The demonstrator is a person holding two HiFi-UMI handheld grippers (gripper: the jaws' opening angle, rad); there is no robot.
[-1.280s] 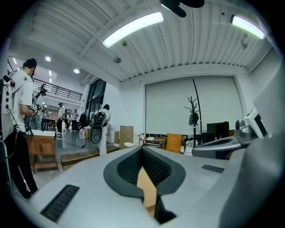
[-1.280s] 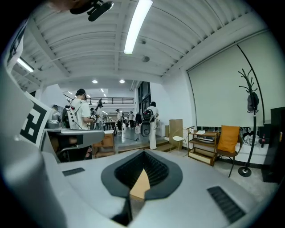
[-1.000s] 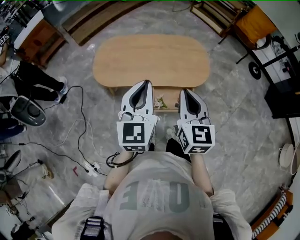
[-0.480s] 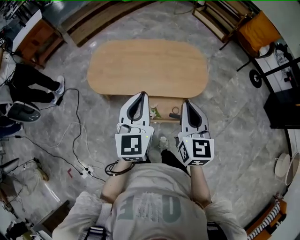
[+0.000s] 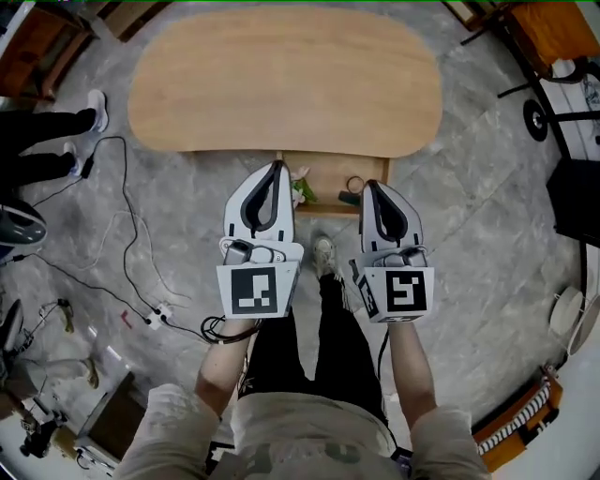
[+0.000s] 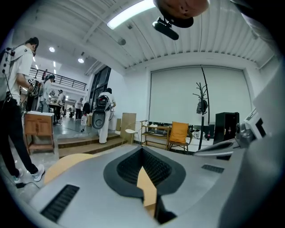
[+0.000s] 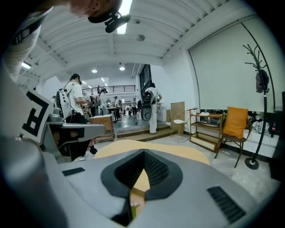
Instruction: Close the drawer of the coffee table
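The oval wooden coffee table (image 5: 281, 84) fills the top of the head view. Its drawer (image 5: 323, 176) stands pulled out at the near edge, holding a small flower-like thing (image 5: 300, 187), a ring (image 5: 355, 184) and a dark item (image 5: 349, 197). My left gripper (image 5: 276, 169) is shut and empty, its tip over the drawer's left corner. My right gripper (image 5: 369, 187) is shut and empty over the drawer's right side. In the gripper views the left gripper (image 6: 142, 149) and the right gripper (image 7: 143, 153) point across the table top (image 7: 187, 153), which shows through the slit between their fingers.
The person's legs and a shoe (image 5: 323, 253) are just before the drawer. Cables and a power strip (image 5: 155, 314) lie on the marble floor at left, near another person's legs (image 5: 47, 141). An orange chair (image 5: 553, 23) and a black cabinet (image 5: 577, 197) stand at right.
Both grippers have sunk together toward the table and the view has closed in. The open drawer and its contents now show between the two tips. Both jaws stayed shut.
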